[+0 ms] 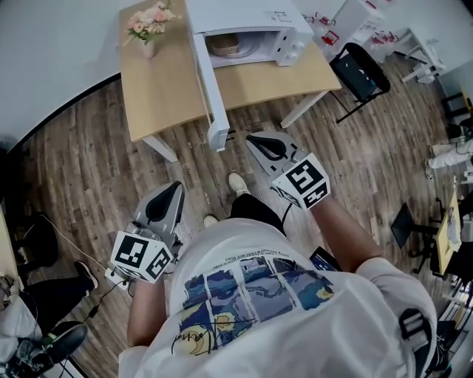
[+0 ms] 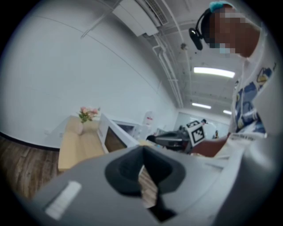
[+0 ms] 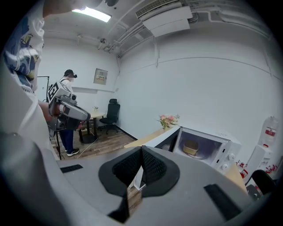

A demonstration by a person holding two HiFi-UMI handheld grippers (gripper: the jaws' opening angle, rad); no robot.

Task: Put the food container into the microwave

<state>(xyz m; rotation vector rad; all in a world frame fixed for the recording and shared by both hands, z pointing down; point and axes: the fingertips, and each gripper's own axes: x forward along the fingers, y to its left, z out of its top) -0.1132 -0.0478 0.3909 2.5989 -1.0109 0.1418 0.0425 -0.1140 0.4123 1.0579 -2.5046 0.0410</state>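
With left gripper (image 2: 142, 152) and right gripper (image 3: 141, 154) jaws both closed and empty, and the food container (image 3: 191, 147) well ahead of them, apparently inside the microwave (image 1: 247, 15) (door (image 1: 209, 88) wide open), best push the door shut gently, mid-panel.

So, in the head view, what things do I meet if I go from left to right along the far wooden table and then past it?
Pink flowers in a small vase → tan round food container inside the open white microwave → white control knobs of that microwave → black office chair on the floor.
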